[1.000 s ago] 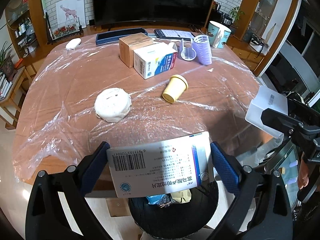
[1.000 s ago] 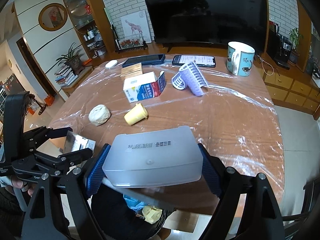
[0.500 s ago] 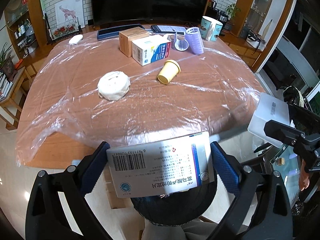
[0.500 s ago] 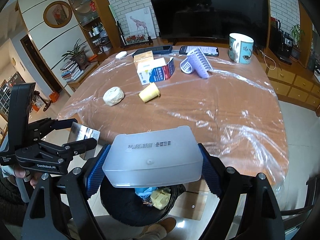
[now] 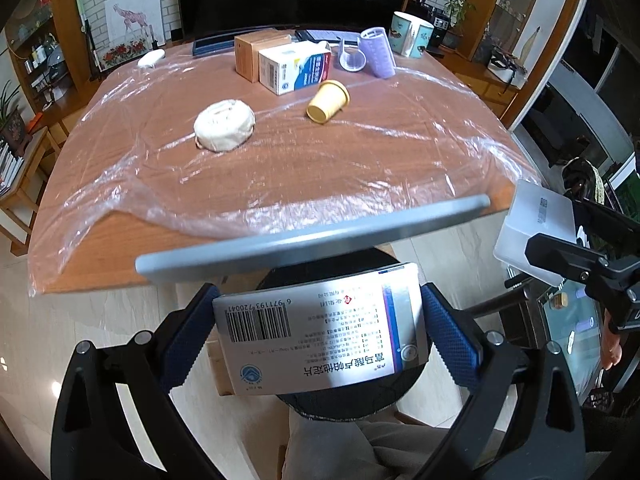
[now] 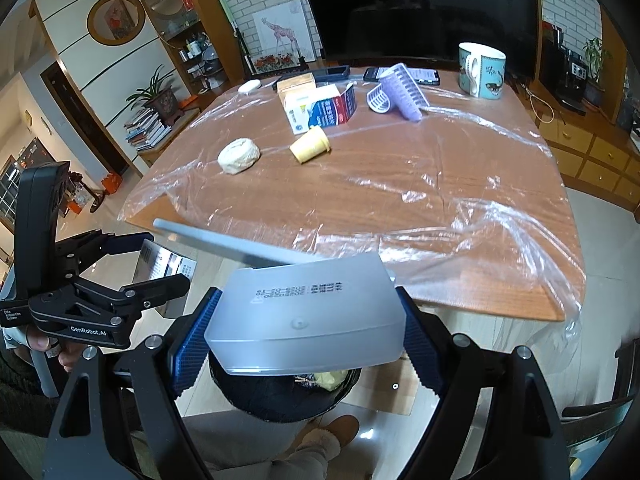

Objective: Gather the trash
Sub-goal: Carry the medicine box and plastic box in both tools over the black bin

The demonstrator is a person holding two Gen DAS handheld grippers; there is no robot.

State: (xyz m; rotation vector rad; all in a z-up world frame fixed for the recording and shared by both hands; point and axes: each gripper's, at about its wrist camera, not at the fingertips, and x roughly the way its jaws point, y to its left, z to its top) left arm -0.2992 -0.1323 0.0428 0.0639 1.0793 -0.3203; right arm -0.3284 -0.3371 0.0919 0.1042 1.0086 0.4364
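My left gripper [image 5: 318, 314] is shut on a white medicine box [image 5: 320, 340] with a barcode, held flat above a black trash bin [image 5: 352, 400] on the floor before the table. My right gripper [image 6: 308, 322] is shut on a translucent white plastic box [image 6: 304, 312] over the same bin [image 6: 280, 396], where scraps lie inside. Each gripper shows in the other's view: the right gripper [image 5: 556, 224] at the right edge, the left gripper [image 6: 156, 262] at the left with the medicine box [image 6: 168, 268]. A grey flat strip [image 5: 312, 236] crosses edge-on just above both held boxes.
On the plastic-covered table [image 5: 280, 184] lie a white crumpled wad [image 5: 225, 125], a tipped yellow cup [image 5: 329, 101], a white-and-blue carton [image 5: 294, 70], a brown box [image 5: 250, 54], a purple ribbed tube [image 5: 378, 56] and a mug [image 5: 410, 38]. A slippered foot [image 6: 332, 436] stands by the bin.
Both grippers have drawn back from the table with their boxes still held, so the table looks farther off. The grey strip has come into view above the bin.
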